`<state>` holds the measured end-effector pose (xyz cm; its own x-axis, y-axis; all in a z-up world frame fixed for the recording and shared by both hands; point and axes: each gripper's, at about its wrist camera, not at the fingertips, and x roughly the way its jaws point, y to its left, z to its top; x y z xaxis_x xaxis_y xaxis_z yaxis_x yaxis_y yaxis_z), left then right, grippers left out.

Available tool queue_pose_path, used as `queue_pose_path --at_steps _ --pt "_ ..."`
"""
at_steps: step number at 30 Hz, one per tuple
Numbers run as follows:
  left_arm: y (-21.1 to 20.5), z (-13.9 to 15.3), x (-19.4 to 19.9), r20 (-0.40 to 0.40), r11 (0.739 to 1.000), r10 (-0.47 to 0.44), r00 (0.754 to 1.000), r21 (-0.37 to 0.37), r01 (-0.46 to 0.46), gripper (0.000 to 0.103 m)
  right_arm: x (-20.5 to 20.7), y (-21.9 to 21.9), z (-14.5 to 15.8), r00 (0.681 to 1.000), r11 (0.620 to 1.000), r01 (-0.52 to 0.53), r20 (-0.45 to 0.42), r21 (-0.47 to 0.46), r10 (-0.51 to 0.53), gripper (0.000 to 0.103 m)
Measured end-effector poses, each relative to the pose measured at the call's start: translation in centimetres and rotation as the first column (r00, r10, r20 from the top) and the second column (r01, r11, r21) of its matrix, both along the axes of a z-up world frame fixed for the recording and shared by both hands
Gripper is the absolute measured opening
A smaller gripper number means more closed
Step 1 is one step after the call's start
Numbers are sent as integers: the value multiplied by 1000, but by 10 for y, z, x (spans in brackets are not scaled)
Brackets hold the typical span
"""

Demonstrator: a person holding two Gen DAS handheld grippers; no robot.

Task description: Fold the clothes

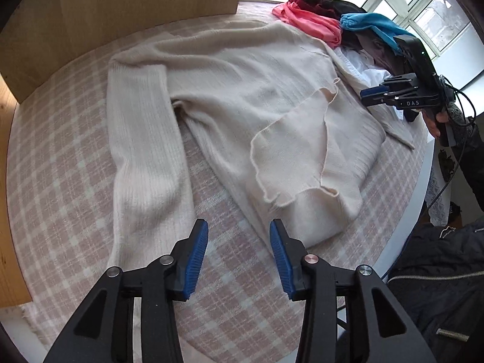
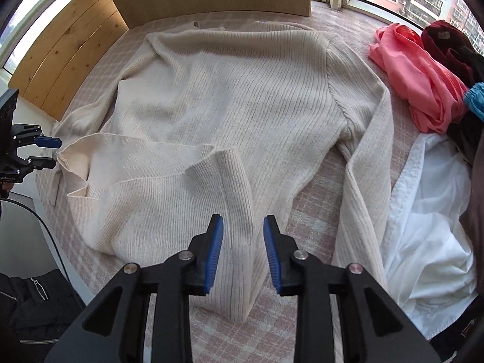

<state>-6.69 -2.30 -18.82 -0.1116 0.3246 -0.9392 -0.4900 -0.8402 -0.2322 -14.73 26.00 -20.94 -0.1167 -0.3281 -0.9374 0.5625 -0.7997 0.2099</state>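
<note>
- Left wrist view: the cream sweater (image 1: 242,99) lies spread on the pink checked cover (image 1: 60,181), its body partly doubled over itself; one ribbed sleeve (image 1: 142,151) runs down the sweater's left side toward the camera
- The left gripper (image 1: 239,257) hangs over bare cover just beside the sweater's near edge; its blue pads (image 1: 196,260) stand apart with no cloth between them
- Beyond the sweater's far right corner sits a heap of clothes (image 1: 320,18), pink, dark red and blue; the right gripper (image 1: 372,96) hovers over the sweater's right edge, held by a hand (image 1: 435,121); whether its jaws are parted cannot be told from here
- Right wrist view: the sweater (image 2: 230,106) fills the middle, its hem folded up across the body; the other sleeve (image 2: 363,181) trails down its right side
- The right gripper (image 2: 243,254) is over the sweater's near folded part; its pads (image 2: 214,257) are apart, ribbed cloth showing in the gap, not pinched
- A white garment (image 2: 429,227) lies right of that sleeve; the left gripper (image 2: 48,151) is at the sweater's left edge, jaws parted
</note>
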Motion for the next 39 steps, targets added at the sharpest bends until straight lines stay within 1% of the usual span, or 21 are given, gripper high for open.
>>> queue_pose_path --at_steps 2,5,8,13,14,16,17,19,22,23,25,28,30,32,33,34,35,36,37,39 --pt "-6 -7 1 26 1000 15 1000 -19 -14 40 0 -15 0 999 999 -46 -9 4 46 28" --pt "-6 -14 3 35 1000 14 999 -20 -13 40 -2 -37 -9 994 991 -93 -43 94 97 32" --pt "0 -15 6 35 1000 -4 999 -4 4 40 -7 -48 -19 990 981 -129 -39 143 136 32" --pt "9 -17 8 33 1000 -31 999 -5 31 40 -21 -46 -34 988 978 -155 -2 141 157 32" --pt "9 -18 8 35 999 -31 999 -3 31 40 -21 -43 -35 987 980 -157 1 126 158 32" --pt "10 -19 7 39 999 -31 999 -3 32 40 -21 -37 -33 988 982 -157 12 101 157 18" --pt "10 -20 6 42 999 -32 999 -3 32 40 -21 -32 -30 988 985 -152 26 80 150 8" --pt "10 -23 5 46 999 -31 998 -6 31 40 -20 -22 -24 989 989 -140 49 38 138 8" --pt "10 -25 2 52 1000 -26 998 -9 27 40 -17 -10 -16 992 993 -115 49 12 115 8" --pt "9 -26 2 53 1000 -24 998 -7 24 40 -17 -4 -11 994 995 -96 52 -23 97 8" --pt "9 -24 1 55 1000 -25 998 0 25 40 -18 11 -2 994 994 -49 92 -94 57 8" --pt "10 -21 3 51 999 -42 998 5 42 40 -13 34 12 996 994 -8 83 -112 18 8" --pt "12 -20 3 50 998 -56 997 5 56 40 -12 51 17 996 992 21 93 -128 -9 8" --pt "14 -20 2 49 998 -66 997 5 66 40 -6 67 22 993 983 78 105 -164 -62 8" --pt "16 -20 0 47 997 -72 996 7 72 40 -6 73 22 991 980 106 98 -170 -90 8" --pt "18 -20 -1 45 997 -79 996 9 79 40 -4 77 21 992 987 115 55 -116 -109 8" --pt "21 -21 -3 43 996 -88 995 9 88 41 -1 77 17 995 995 99 15 -32 -99 8" --pt "26 -22 -5 40 995 -101 994 7 100 41 2 76 11 996 996 85 18 -3 -85 8" --pt "30 -24 -8 36 994 -113 993 1 113 41 4 77 8 995 996 87 40 -19 -86 8" --pt "35 -26 -14 31 990 -137 990 -17 137 41 6 78 8 994 993 105 48 -46 -103 8"
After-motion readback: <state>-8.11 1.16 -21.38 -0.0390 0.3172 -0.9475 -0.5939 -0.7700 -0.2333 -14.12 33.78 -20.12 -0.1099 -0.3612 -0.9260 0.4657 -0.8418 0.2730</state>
